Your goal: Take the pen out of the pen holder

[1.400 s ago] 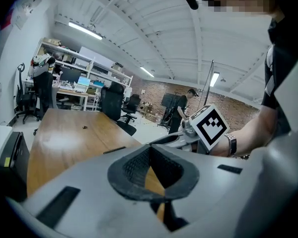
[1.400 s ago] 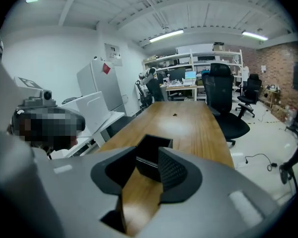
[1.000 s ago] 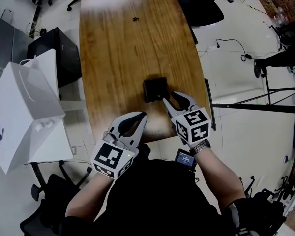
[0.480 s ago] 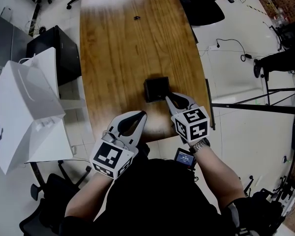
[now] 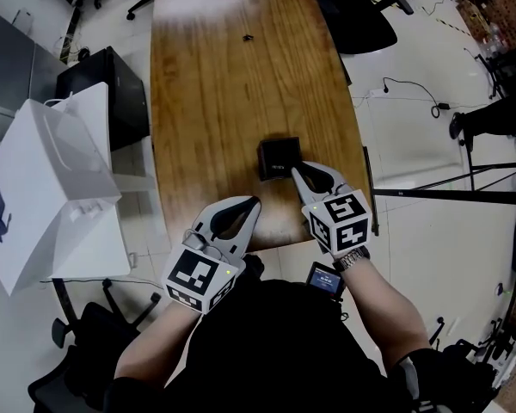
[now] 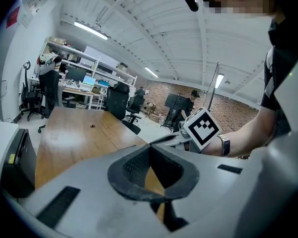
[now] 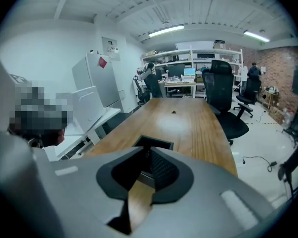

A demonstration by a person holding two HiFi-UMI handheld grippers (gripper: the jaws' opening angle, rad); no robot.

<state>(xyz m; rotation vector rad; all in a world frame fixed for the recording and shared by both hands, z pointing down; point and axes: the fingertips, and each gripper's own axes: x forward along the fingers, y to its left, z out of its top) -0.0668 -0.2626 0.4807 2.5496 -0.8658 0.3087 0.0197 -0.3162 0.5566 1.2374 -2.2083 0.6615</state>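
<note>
1. While both claws are empty, each one's own camera shows me its jaws closed tip to tip: the right claw (image 7: pixel 148 151) and the left claw (image 6: pixel 149 148) grip nothing.
2. Only the right gripper view shows the holder (image 7: pixel 155 143) just past the closed tips, with its black rim opening upward.
3. From the head view, the right claw's tip sits just beside the holder's near right corner; I cannot tell whether they touch.
4. Whether a pen stands in the holder, no view lets me tell.
5. Instead of the holder, the left gripper view gives me bare wood and the right claw's marker cube (image 6: pixel 202 127) off to the right.
6. Seen from above, the left claw lies by the table's near edge, apart from the holder and closer to the body.
7. Long and wooden, the table (image 5: pixel 232 84) carries a small dark speck (image 5: pixel 248 36) near its far end.
8. Left of it on the pale floor stand a white bag (image 5: pixel 52 188) and a black cabinet (image 5: pixel 103 89); a black chair (image 7: pixel 222 95) stands at its right side.
9. Both forearms reach forward, the claws angled toward each other, the right one farther ahead; a watch (image 5: pixel 351 259) circles the right wrist.
</note>
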